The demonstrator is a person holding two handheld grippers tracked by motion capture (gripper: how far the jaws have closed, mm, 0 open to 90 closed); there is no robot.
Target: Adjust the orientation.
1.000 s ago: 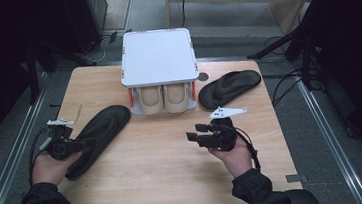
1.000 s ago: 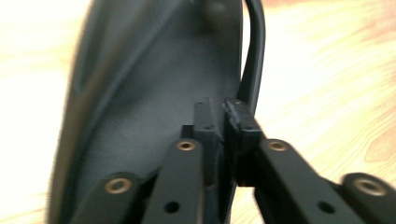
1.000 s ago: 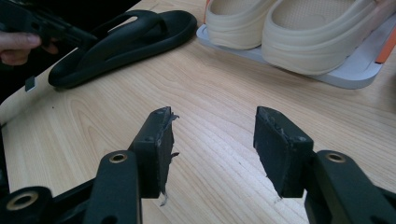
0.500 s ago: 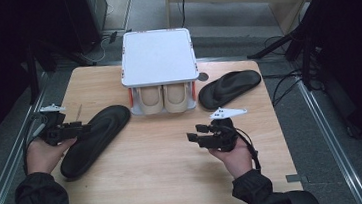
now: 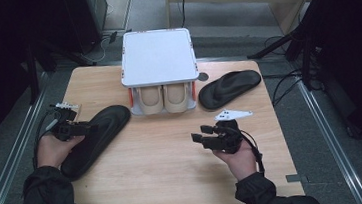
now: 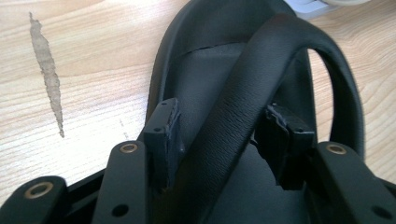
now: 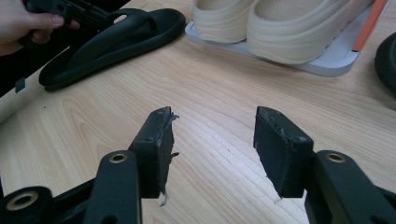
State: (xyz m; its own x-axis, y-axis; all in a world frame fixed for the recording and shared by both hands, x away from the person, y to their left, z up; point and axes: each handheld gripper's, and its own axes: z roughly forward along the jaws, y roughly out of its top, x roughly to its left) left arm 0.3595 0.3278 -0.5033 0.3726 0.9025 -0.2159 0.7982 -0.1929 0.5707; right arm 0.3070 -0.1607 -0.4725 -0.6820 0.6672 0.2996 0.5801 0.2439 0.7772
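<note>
Left gripper (image 6: 219, 140) has just opened; its jaws straddle the strap of the black rubber flip-flop (image 5: 94, 138) near the wooden table's (image 5: 176, 183) left edge without pinching. Pulling away crooked could snag it. Right gripper (image 5: 197, 134) idles open.

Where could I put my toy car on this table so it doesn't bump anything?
The biggest bare patch of table is the middle and near edge, between the left sandal and the right gripper. It is crowded at the back, around the shoe rack and the right sandal.
</note>
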